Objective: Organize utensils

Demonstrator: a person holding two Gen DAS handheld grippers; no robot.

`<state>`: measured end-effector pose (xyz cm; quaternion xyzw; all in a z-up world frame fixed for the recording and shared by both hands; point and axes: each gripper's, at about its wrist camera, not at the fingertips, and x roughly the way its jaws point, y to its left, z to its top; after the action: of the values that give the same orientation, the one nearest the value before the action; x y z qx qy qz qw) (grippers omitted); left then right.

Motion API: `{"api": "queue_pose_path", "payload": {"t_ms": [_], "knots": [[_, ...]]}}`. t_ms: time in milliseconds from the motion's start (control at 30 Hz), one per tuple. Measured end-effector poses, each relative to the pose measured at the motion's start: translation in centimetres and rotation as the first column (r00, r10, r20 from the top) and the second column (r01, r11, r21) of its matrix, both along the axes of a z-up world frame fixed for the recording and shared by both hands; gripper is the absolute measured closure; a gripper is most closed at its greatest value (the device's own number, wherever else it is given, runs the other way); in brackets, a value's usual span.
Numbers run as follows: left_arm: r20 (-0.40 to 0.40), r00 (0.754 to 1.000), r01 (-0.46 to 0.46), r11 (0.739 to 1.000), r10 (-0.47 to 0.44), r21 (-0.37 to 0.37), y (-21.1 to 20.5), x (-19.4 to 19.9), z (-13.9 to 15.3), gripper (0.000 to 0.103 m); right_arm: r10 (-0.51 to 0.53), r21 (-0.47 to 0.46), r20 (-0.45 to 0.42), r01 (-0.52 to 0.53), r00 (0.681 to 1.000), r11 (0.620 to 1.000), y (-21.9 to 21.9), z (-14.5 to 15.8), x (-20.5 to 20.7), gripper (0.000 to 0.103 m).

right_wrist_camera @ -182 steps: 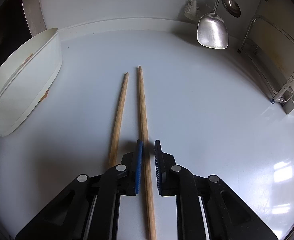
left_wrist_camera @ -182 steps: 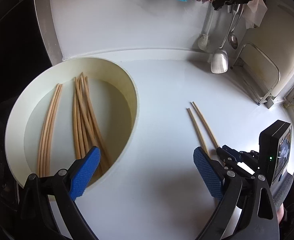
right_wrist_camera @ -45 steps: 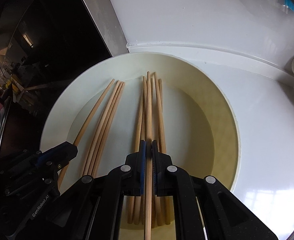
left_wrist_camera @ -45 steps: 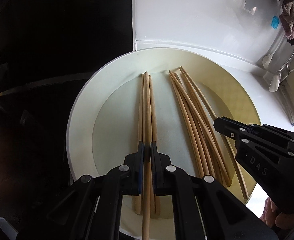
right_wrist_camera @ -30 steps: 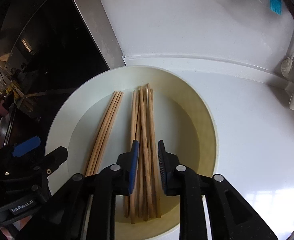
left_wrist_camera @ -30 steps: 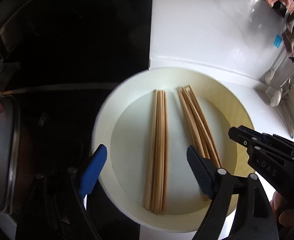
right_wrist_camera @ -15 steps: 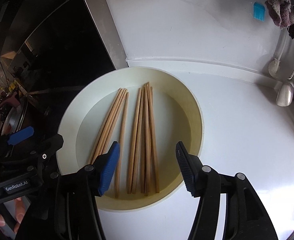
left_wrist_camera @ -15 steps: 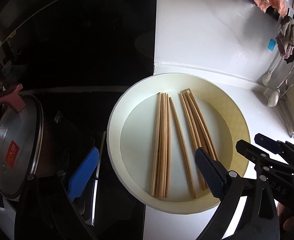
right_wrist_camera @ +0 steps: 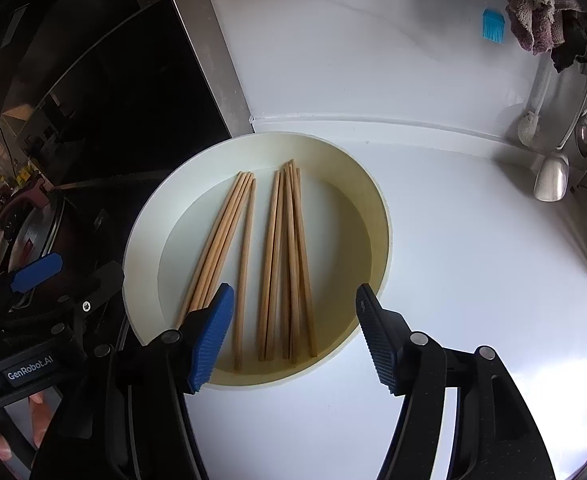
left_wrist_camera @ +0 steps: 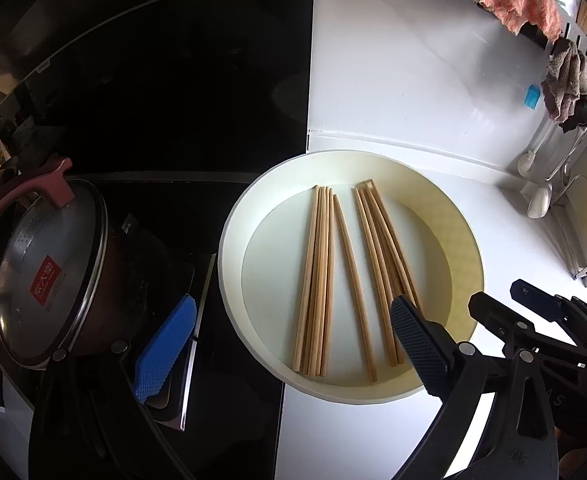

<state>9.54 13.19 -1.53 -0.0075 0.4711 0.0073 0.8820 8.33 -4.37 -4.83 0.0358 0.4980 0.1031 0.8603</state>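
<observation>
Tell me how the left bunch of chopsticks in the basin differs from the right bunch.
The left bunch lies tight and parallel, slanting left toward the near rim; the right bunch is looser, fanning apart and partly overlapping. One stray chopstick lies off the left bunch's right side, angled away from it; the right bunch has no such stray. Both are plain light wood, lying flat in the cream basin, ungripped.

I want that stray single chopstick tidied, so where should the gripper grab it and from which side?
Take the lone chopstick near its lower end, coming from above with the right gripper straddling it; there it angles away from the left bundle, leaving bare basin floor either side.
</observation>
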Motion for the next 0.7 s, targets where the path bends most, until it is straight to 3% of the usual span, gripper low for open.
{"api": "queue_pose_path", "payload": {"t_ms": [700], "knots": [[0.005, 0.999, -0.049, 0.998, 0.049, -0.029, 1.4, -0.3, 1.0, 0.006, -0.002, -0.001, 0.011, 0.002, 1.0, 1.0, -0.1, 1.1, -0.6, 0.041]]}}
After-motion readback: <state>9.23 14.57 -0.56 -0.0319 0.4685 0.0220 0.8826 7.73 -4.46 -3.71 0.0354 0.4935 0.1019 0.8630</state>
